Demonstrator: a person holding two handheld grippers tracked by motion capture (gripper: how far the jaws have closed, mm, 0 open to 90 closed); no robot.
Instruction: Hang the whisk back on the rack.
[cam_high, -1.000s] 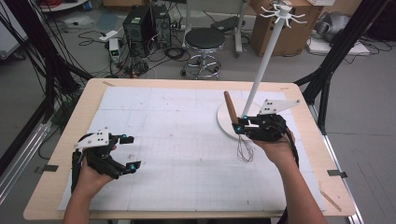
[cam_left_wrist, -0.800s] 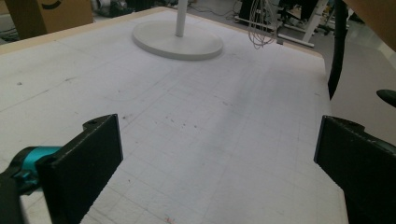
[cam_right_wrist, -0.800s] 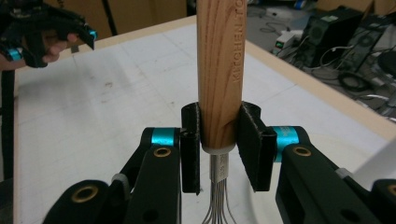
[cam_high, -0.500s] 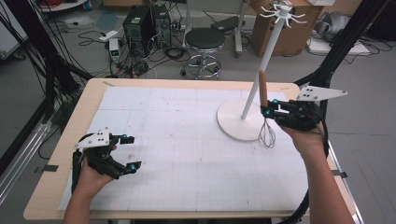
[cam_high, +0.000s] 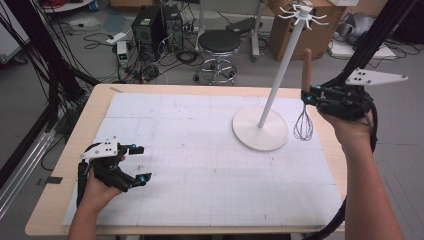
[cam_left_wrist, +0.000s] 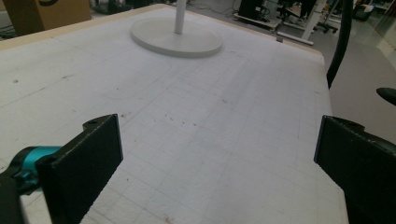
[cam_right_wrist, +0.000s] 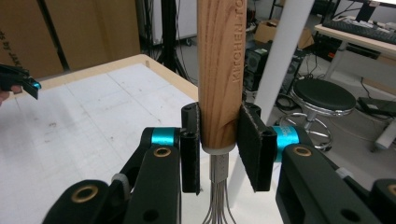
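1. Hanging upright in the air, the whisk (cam_high: 304, 100) was held by the right gripper (cam_high: 320, 95) past the far right part of the counter (cam_high: 60, 200), just beside the round base of the white stand (cam_high: 260, 131), handle up and wire loops down.
2. In the right gripper view the jaws were seen clenched on the wooden handle (cam_right_wrist: 220, 70) at its lower end, right above the metal collar from which the wires spread.
3. The whisk was judged light, with most of its weight in the handle; a moderate grip should have been enough to carry it.
4. The handle was judged stiff and smooth, so some slipping or twisting between the flat pads could be expected if the whisk were swung quickly.
5. The wire loops were judged springy and easily bent, and a poor place for a hold; the handle near the collar was the sounder choice.
6. The top of the handle was left free, which would suit hanging it on the hooks of the stand, if that was intended.
7. The left gripper (cam_high: 132, 162) was rested low over the near left of the counter, its jaws released and wide apart, with nothing between them.
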